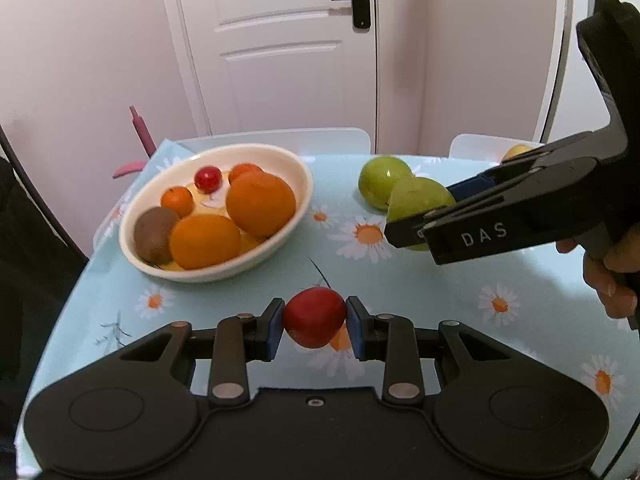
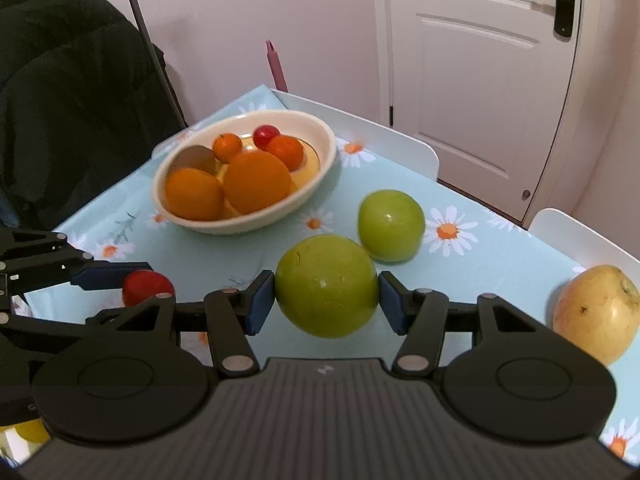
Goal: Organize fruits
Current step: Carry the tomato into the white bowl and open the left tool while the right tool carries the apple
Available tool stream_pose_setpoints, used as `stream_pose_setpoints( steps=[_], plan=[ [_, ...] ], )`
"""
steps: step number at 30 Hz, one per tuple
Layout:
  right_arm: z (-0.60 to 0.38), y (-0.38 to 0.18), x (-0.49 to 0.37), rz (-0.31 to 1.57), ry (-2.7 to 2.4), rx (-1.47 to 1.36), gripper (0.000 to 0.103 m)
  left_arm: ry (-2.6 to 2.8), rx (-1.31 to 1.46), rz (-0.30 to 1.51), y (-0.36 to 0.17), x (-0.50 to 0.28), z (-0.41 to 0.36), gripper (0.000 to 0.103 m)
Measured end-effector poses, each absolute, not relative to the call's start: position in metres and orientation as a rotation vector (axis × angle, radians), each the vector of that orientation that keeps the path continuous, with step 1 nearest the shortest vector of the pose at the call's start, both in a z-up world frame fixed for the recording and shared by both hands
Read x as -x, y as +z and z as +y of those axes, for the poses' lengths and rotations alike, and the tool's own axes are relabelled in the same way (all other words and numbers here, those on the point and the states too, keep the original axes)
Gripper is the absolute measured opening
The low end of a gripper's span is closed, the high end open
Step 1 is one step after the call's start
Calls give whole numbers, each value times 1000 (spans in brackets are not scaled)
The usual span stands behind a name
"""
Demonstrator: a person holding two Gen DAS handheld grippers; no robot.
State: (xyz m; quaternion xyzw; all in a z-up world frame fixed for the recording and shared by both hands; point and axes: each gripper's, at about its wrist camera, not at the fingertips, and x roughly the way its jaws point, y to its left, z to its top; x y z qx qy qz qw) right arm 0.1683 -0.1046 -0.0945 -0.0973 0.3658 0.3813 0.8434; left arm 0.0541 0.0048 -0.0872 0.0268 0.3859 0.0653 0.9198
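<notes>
Blue pads of the left hand-held gripper (image 1: 314, 326) pinch a small red fruit (image 1: 315, 322) above the desk (image 1: 420, 280). Beside it, the right hand-held gripper (image 2: 327, 294) clamps a green apple (image 2: 326, 285), lifted near a second green apple (image 2: 391, 225). Beyond sits a cream bowl (image 1: 296, 208) of oranges (image 1: 260, 204).

desk cloth (image 1: 400, 280): showing pale blue, white daisies
bowl (image 1: 304, 184): showing cream
held apple (image 2: 326, 286): looking green
small fruit (image 1: 314, 318): looking red
tongs pads (image 2: 260, 300): showing blue
</notes>
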Motion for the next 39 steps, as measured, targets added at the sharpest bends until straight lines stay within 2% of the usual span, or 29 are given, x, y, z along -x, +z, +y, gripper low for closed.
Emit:
stream_pose_setpoints(
  steps=[19,39],
  plan=[
    [-47,-31,-157,723,651,121,71,57,-77,705,-28,-65,92,37],
    [27,-36,-203,709,516,86,71,-23,-109,716,-42,-154,182,37]
  ],
)
